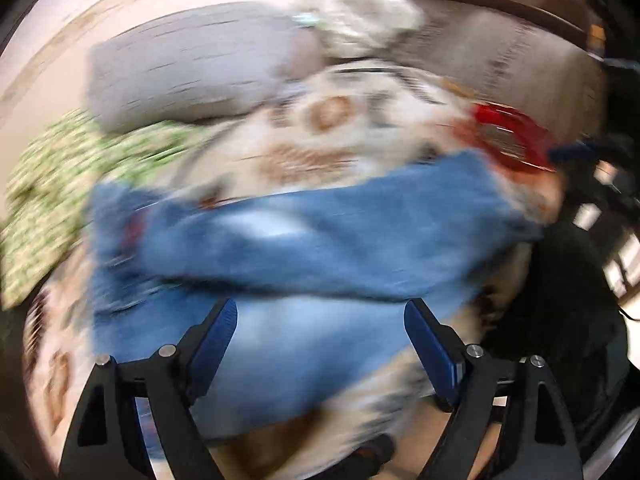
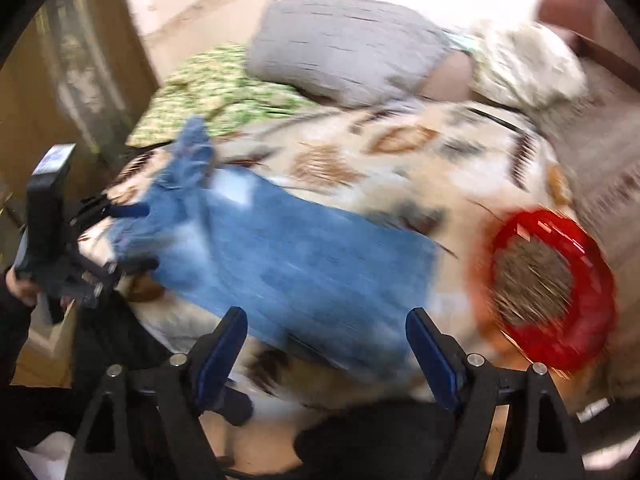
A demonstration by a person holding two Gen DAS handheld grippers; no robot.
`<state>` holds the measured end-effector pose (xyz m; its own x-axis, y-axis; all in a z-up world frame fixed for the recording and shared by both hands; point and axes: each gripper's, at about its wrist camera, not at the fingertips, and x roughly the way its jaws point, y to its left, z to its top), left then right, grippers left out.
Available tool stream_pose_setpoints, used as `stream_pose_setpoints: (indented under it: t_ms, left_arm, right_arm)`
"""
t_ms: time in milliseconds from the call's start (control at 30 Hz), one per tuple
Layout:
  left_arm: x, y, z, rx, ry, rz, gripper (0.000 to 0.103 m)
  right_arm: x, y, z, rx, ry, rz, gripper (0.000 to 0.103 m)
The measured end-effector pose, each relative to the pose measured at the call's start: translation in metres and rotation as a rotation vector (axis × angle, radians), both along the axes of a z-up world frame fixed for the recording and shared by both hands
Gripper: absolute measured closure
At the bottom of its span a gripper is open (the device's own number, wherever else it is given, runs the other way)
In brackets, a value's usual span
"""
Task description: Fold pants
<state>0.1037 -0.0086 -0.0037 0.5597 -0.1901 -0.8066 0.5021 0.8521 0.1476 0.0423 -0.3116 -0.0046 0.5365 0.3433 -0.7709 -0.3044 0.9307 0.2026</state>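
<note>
While both grippers, left gripper point(image 1: 320, 314) and right gripper point(image 2: 326, 322), stand released and empty, the jeans point(image 2: 288, 248) lie lengthwise along the bed's point(image 2: 400, 168) near edge, just ahead of the fingertips.

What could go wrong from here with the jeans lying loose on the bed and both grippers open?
1. Both views are smeared, so the jeans edges are hard to place; the right gripper or left gripper, both open and empty, could close on the patterned blanket instead.
2. The red ring lies just beside the denim's end and may get dragged or knocked.
3. The bunched end could fold in crooked.
</note>
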Motion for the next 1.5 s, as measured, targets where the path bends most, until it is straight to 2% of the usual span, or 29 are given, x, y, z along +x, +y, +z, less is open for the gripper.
stream_pose_setpoints:
  t_ms: [167, 233, 400, 633, 800, 900, 933, 967, 1000, 1033, 1067, 1133, 1200, 1333, 1500]
  left_arm:
    - [0.034, 0.1, 0.017, -0.001, 0.02, 0.232, 0.017]
    - [0.046, 0.129, 0.023, 0.003, 0.019, 0.296, 0.017]
    - [0.092, 0.171, 0.033, -0.011, 0.021, 0.381, 0.016]
    - [0.187, 0.168, 0.014, -0.084, 0.058, 0.38, 0.013]
    - [0.244, 0.144, 0.001, -0.075, 0.062, 0.336, 0.013]
    - [0.268, 0.133, -0.015, -0.033, 0.104, 0.317, 0.013]
    - [0.272, 0.13, -0.02, -0.016, 0.116, 0.307, 0.013]
    - [0.273, 0.127, -0.024, -0.005, 0.119, 0.289, 0.014]
    - [0.271, 0.128, -0.025, -0.015, 0.113, 0.273, 0.061]
    - [0.27, 0.13, -0.026, -0.053, 0.149, 0.255, 0.089]
    - [0.267, 0.132, -0.026, -0.069, 0.172, 0.267, 0.089]
    - [0.248, 0.131, -0.018, -0.05, 0.139, 0.22, 0.089]
    - [0.226, 0.138, -0.003, -0.087, 0.112, 0.21, 0.089]
    - [0.16, 0.168, 0.034, -0.169, 0.035, 0.197, 0.089]
    - [0.079, 0.205, 0.043, -0.212, 0.014, 0.231, 0.089]
  right_arm:
    - [0.024, 0.073, 0.002, 0.096, -0.035, 0.128, 0.019]
    - [0.037, 0.105, -0.001, 0.131, -0.039, 0.164, 0.019]
    - [0.067, 0.175, -0.011, 0.134, -0.098, 0.236, 0.019]
    - [0.13, 0.231, -0.039, 0.098, -0.025, 0.182, 0.019]
    - [0.167, 0.236, -0.061, 0.122, 0.034, 0.126, 0.019]
    - [0.186, 0.235, -0.072, 0.15, 0.077, 0.099, 0.02]
    - [0.191, 0.236, -0.075, 0.163, 0.086, 0.101, 0.029]
    - [0.193, 0.237, -0.076, 0.17, 0.083, 0.109, 0.041]
    - [0.194, 0.24, -0.076, 0.163, 0.077, 0.124, 0.079]
    - [0.195, 0.245, -0.077, 0.155, 0.079, 0.151, 0.095]
    - [0.194, 0.248, -0.076, 0.156, 0.076, 0.169, 0.095]
    - [0.186, 0.253, -0.07, 0.121, 0.039, 0.197, 0.096]
    - [0.175, 0.255, -0.062, 0.123, 0.016, 0.23, 0.096]
    - [0.145, 0.259, -0.045, 0.065, -0.06, 0.305, 0.096]
    - [0.099, 0.271, -0.035, -0.009, -0.146, 0.412, 0.096]
